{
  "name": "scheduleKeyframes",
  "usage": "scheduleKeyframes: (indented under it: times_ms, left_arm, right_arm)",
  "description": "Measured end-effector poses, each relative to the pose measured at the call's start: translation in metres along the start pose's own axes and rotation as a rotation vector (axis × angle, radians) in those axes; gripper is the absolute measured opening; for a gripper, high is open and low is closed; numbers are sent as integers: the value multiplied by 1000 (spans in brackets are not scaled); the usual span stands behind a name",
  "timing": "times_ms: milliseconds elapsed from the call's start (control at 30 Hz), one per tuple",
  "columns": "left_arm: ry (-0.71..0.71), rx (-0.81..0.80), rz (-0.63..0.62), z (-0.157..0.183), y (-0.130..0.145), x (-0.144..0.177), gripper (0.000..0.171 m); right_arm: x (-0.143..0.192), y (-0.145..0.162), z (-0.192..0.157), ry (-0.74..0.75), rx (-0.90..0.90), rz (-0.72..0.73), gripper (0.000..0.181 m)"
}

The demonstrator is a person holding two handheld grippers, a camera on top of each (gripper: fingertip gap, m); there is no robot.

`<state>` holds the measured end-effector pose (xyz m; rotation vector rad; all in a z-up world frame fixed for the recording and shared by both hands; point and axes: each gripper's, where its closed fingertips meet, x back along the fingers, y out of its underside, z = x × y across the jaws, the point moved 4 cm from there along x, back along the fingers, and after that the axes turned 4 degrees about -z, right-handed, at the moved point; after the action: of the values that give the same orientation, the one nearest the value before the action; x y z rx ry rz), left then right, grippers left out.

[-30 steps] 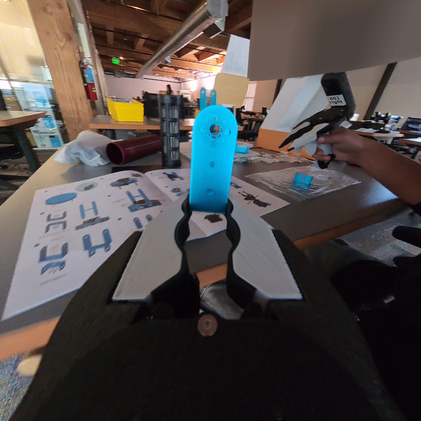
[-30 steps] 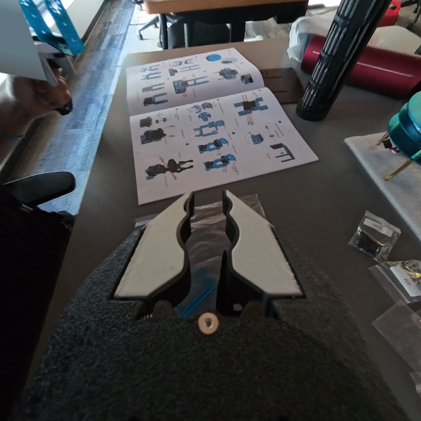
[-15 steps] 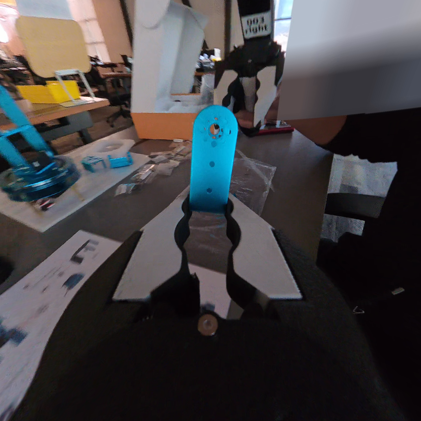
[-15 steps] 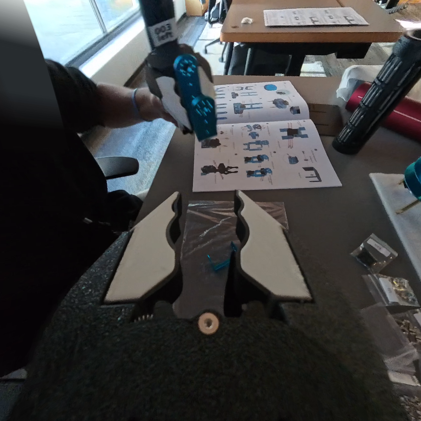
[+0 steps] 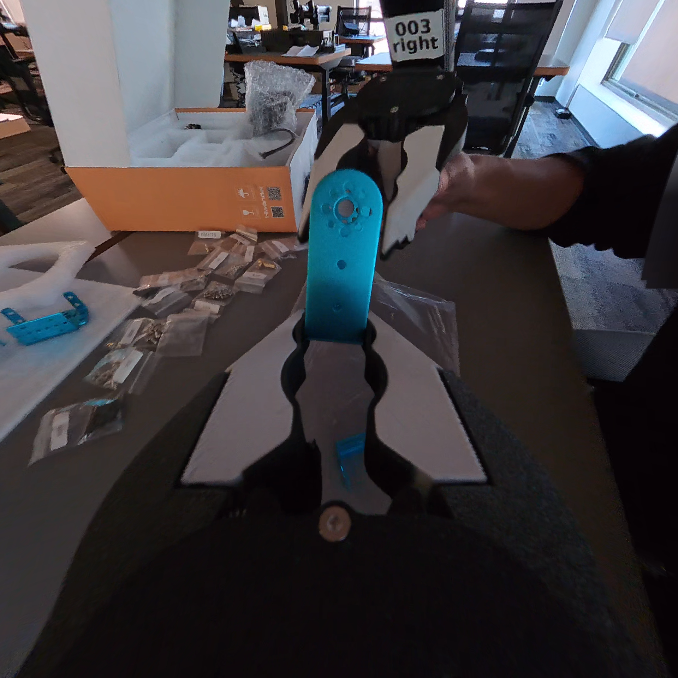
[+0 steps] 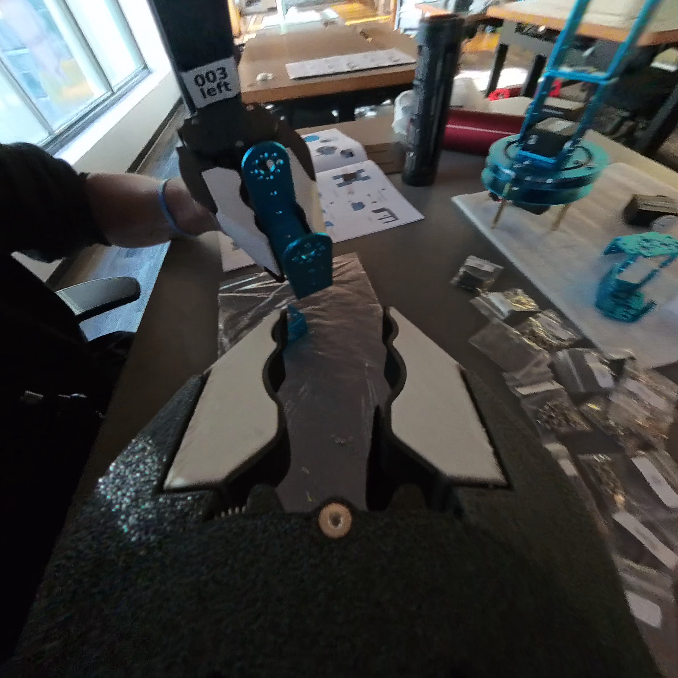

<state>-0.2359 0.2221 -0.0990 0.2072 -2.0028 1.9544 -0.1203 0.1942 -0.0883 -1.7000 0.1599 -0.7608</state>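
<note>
My left gripper (image 5: pixel 335 330) is shut on the lower edge of a blue metal U-bracket (image 5: pixel 343 264) with a rounded, hole-patterned end, and holds it upright above the table. My right gripper (image 6: pixel 335 313) is open and empty. It faces the left gripper (image 6: pixel 293 249) and the bracket (image 6: pixel 279 212), a short way off. In the left wrist view the right gripper (image 5: pixel 343 245) hangs just behind the bracket's top, jaws spread. A small blue bracket (image 6: pixel 296 324) lies on a clear plastic bag (image 6: pixel 330 367) under both grippers.
An open orange-and-white box (image 5: pixel 183 194) stands at the back. Several small bags of screws (image 5: pixel 205 282) lie on the dark table. A foam sheet holds a blue bracket (image 5: pixel 44 323). An open manual (image 6: pixel 367 198), a black cylinder (image 6: pixel 429 110) and a blue turntable assembly (image 6: pixel 543 172) stand beyond. My right fingertips sit around 6 cm from my left ones. From the left gripper's tips to the black cylinder (image 6: pixel 429 110) is close to 35 cm.
My left gripper swung with the bracket from over the manual toward the box and the right gripper. My right gripper rose, opened wider and now faces the bracket up close.
</note>
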Motion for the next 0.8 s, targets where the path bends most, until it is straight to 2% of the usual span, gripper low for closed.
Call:
scheduleKeyframes:
  times_ms: [67,167,500,667,800]
  left_arm:
    - [12,10,-1,-2,2,-5,27]
    - [16,16,-7,-4,7,-4,27]
    - [63,31,-31,8,15,-2,27]
    - [79,13,-72,12,20,-7,27]
    - [90,18,-76,13,21,-11,27]
  right_arm:
    - [7,4,9,19,-18,22,49]
    - [8,3,11,-34,-50,46,49]
    - [-5,0,-16,-86,112,43,52]
    - [-9,5,-16,-43,157,2,39]
    - [-10,9,-18,-51,158,-23,36]
